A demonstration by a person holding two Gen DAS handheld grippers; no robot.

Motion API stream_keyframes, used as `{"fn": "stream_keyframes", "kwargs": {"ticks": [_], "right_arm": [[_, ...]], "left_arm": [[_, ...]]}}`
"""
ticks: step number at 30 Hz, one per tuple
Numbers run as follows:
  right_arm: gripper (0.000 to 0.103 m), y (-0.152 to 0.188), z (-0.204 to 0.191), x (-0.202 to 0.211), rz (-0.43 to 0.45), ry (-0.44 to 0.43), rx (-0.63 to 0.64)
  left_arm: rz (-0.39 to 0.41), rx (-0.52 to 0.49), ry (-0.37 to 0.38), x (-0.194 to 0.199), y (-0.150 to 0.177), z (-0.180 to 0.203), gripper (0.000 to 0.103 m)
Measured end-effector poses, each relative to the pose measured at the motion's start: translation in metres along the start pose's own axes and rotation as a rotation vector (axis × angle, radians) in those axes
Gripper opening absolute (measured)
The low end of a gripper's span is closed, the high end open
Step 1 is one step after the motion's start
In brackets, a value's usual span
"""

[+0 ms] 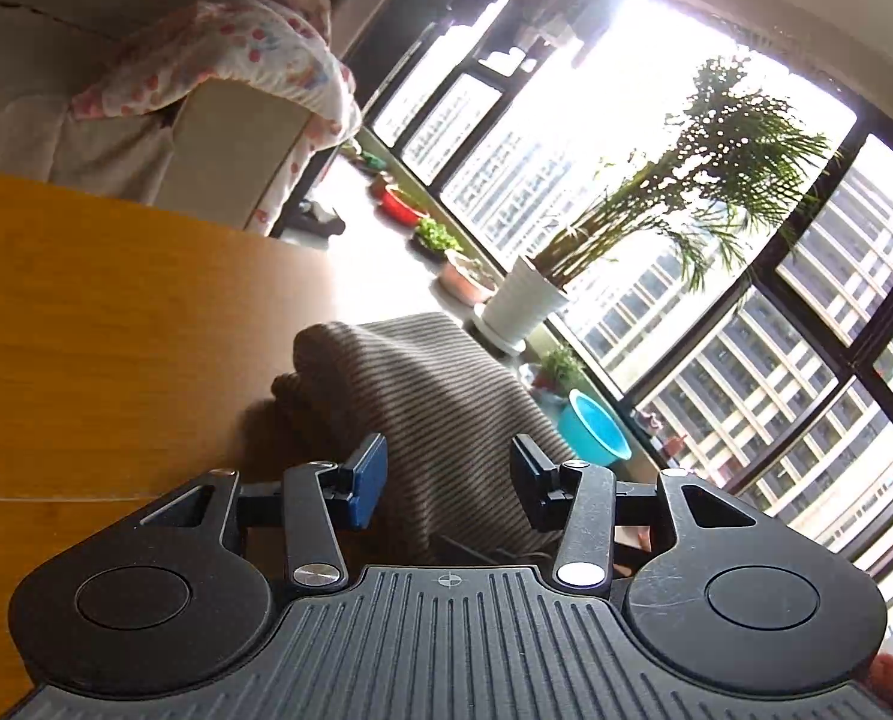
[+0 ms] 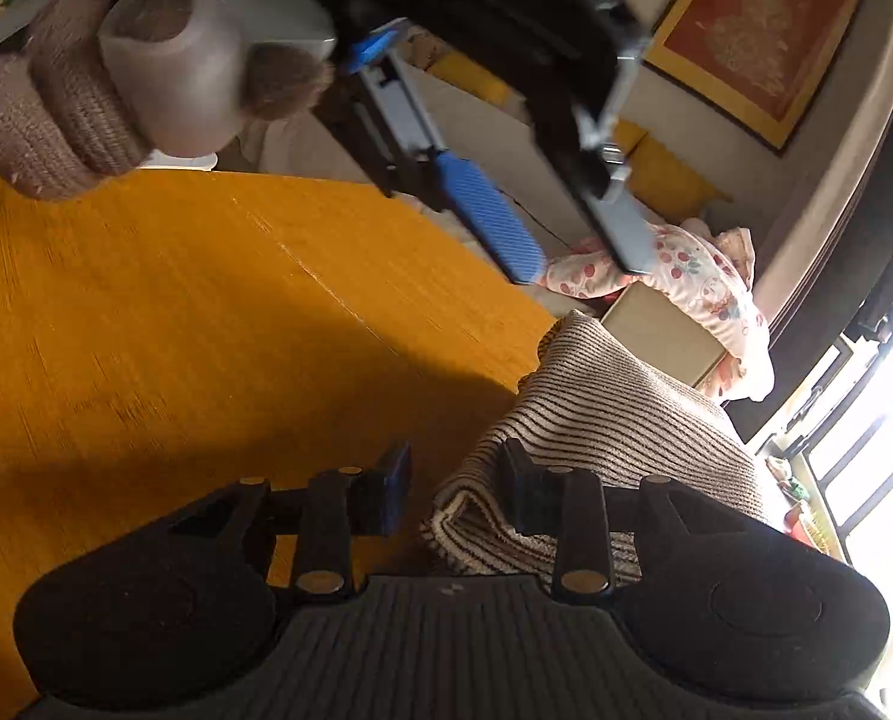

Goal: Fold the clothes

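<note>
An orange wooden bench (image 2: 146, 312) is seen before tall windows (image 1: 716, 276). A folded striped sweater (image 1: 422, 396) is laid at the bench edge, just ahead of both tongs. The left tongs (image 1: 446, 474) are held partly open above it, nothing gripped. The right tongs (image 2: 455, 489) are parted at the sweater's near corner, pads not pressed on it
</note>
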State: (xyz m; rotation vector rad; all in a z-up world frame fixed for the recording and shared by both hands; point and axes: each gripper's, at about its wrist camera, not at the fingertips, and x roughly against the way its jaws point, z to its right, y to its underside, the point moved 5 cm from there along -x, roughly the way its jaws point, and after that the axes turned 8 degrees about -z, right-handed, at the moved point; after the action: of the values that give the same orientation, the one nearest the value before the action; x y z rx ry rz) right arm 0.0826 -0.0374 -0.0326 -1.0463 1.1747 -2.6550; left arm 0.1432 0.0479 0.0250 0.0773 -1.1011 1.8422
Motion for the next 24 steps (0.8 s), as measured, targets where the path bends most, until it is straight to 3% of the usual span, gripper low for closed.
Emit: {"fn": "stream_keyframes", "kwargs": {"ticks": [4,6,8,9,11,12,16,19,24], "right_arm": [[0.033,0.000,0.007,0.007,0.001,-0.004,-0.025],[0.039,0.002,0.014,0.016,0.007,-0.026,-0.044],[0.069,0.009,0.029,0.031,0.005,-0.106,-0.107],[0.075,0.013,0.039,0.040,0.011,-0.139,-0.149],[0.099,0.022,0.068,0.055,0.006,-0.160,-0.278],[0.103,0.026,0.083,0.060,0.002,-0.160,-0.352],[0.103,0.059,0.155,0.062,-0.003,-0.175,-0.790],[0.103,0.092,0.178,0.038,-0.045,-0.263,-1.043],[0.103,0.112,0.167,-0.002,-0.103,-0.393,-1.195]], "left_arm": [[-0.083,-0.084,0.003,-0.047,-0.002,0.027,0.054],[-0.116,-0.092,-0.037,-0.066,0.006,0.022,0.052],[-0.129,-0.099,-0.062,-0.077,0.013,0.016,0.050],[-0.123,-0.100,-0.062,-0.076,0.015,0.015,0.050],[-0.124,-0.106,-0.073,-0.073,0.018,0.014,0.050],[-0.125,-0.116,-0.081,-0.072,0.019,0.014,0.050],[-0.118,-0.148,-0.098,-0.072,0.023,0.015,0.050],[-0.117,-0.156,-0.105,-0.072,0.023,0.014,0.050],[-0.117,-0.139,-0.095,-0.069,0.025,0.010,0.050]]}}
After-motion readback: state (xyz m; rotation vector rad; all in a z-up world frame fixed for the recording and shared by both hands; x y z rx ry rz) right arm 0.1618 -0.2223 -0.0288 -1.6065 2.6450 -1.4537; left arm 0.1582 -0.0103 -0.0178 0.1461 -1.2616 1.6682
